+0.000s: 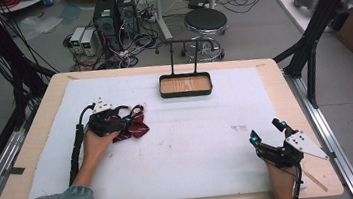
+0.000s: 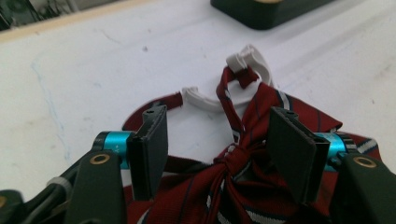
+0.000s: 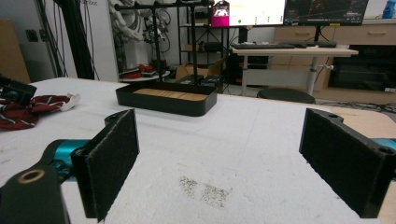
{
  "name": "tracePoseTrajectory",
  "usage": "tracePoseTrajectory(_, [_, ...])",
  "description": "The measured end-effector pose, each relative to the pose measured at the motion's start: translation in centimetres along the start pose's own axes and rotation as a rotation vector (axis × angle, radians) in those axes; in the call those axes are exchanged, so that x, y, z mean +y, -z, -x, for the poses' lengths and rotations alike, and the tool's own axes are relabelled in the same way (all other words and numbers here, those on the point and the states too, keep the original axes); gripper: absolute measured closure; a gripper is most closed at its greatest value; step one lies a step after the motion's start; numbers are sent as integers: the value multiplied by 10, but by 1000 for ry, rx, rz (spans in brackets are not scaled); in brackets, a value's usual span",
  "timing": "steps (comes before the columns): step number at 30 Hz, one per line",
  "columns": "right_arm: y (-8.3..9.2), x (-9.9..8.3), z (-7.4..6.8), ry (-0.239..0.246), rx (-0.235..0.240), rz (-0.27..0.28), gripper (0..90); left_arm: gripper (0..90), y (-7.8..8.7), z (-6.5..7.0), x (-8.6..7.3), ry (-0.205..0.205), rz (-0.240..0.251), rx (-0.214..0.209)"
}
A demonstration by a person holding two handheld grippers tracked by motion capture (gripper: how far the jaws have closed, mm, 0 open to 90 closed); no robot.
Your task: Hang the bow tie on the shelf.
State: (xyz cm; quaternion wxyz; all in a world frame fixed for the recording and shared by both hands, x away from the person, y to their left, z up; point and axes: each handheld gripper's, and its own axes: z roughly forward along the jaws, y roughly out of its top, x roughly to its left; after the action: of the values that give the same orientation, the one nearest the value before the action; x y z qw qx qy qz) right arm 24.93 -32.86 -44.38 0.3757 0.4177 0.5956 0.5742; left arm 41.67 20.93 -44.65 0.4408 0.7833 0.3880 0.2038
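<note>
Bow tie [image 2: 243, 182] lies at the worktop's [image 1: 194, 142] left, so my left claw [image 2: 217, 149] hangs open straddling its knot, ready to pinch. My right claw [image 3: 224, 154] waits open, well apart.

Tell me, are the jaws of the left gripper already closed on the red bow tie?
No, in the left gripper view the left gripper has its jaws apart on either side of the knot of the red bow tie, not pressing it.

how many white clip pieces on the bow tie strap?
2 in the left gripper view: one white clip piece at the strap end left of centre, the other white clip piece further back above the bow tie. The fabric may hide more.
</note>
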Motion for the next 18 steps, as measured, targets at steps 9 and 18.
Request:
tracePoseTrajectory(9, [0, 0, 0, 0, -1, 0, 110, 533, -5, 1, 1, -20, -89, -37])
tracePoseTrajectory(18, [0, 0, 0, 0, -2, 0, 110, 712, -4, 6, 2, -80, -100, -54])
